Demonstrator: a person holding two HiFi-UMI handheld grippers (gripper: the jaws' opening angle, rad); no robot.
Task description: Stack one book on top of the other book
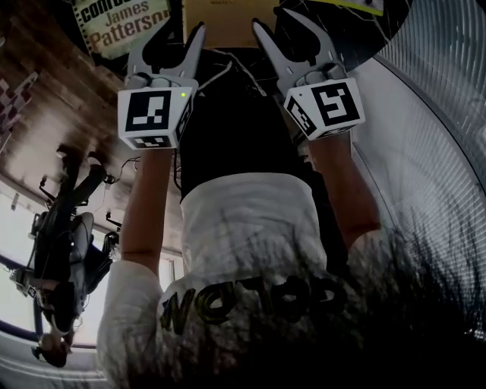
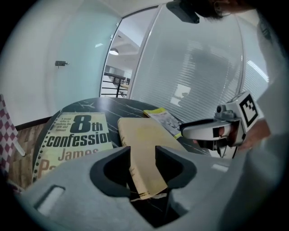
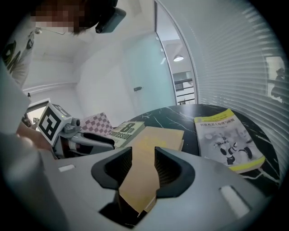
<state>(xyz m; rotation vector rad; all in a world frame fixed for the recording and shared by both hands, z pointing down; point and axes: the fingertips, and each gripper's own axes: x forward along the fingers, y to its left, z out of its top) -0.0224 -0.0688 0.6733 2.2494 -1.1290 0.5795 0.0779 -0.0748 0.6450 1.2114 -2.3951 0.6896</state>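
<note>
Lining up the left gripper (image 1: 181,30) and right gripper (image 1: 281,23), both part-open and empty, on the near corners of the tan book (image 3: 163,135), flat on the surface (image 2: 113,106) beside the paperback (image 2: 76,135), likely to lift it level.

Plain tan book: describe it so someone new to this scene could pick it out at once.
On the round black marble table, three books lie roughly in a row. The plain tan book is the middle one, between the "8th confession" paperback and the grey-and-yellow book. It alone has a bare cover with no print or picture.
</note>
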